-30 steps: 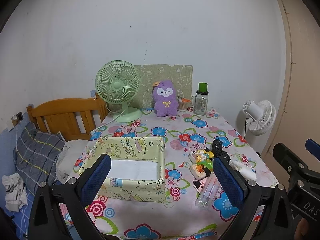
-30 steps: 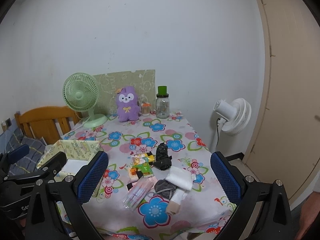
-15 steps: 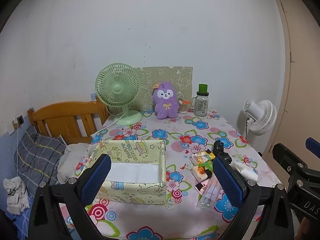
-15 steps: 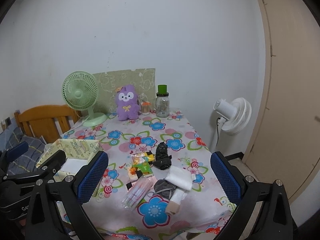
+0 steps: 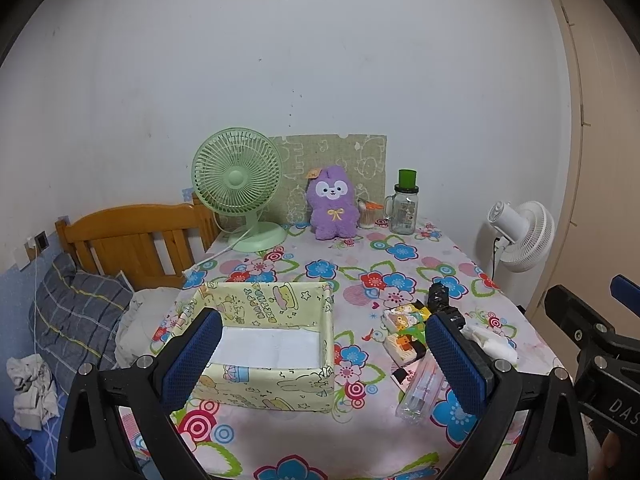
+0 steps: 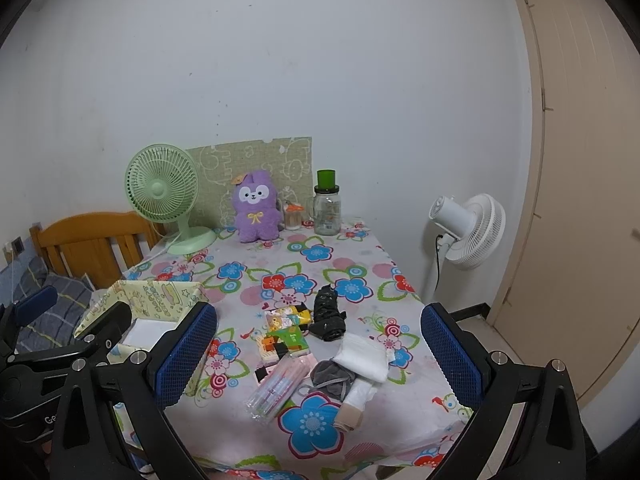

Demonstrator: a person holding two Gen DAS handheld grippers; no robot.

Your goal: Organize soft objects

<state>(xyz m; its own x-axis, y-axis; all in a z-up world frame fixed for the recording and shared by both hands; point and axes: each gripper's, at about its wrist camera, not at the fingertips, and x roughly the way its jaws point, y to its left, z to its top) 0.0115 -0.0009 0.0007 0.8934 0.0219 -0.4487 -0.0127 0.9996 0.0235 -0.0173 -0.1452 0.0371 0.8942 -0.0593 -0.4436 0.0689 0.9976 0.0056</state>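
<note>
Over table near edge | L tool (image 5: 324, 358) spread, R tool (image 6: 320, 354) spread | both empty

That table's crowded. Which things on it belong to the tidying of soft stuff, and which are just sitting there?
For the job:
box, nothing in it yet
black cloth
white cloth
grey cloth
tissue packs
both grippers, left and right, open and holding nothing

Probably just there:
green fan
purple plush
jar
pens pack
white fan, beside the table
</note>
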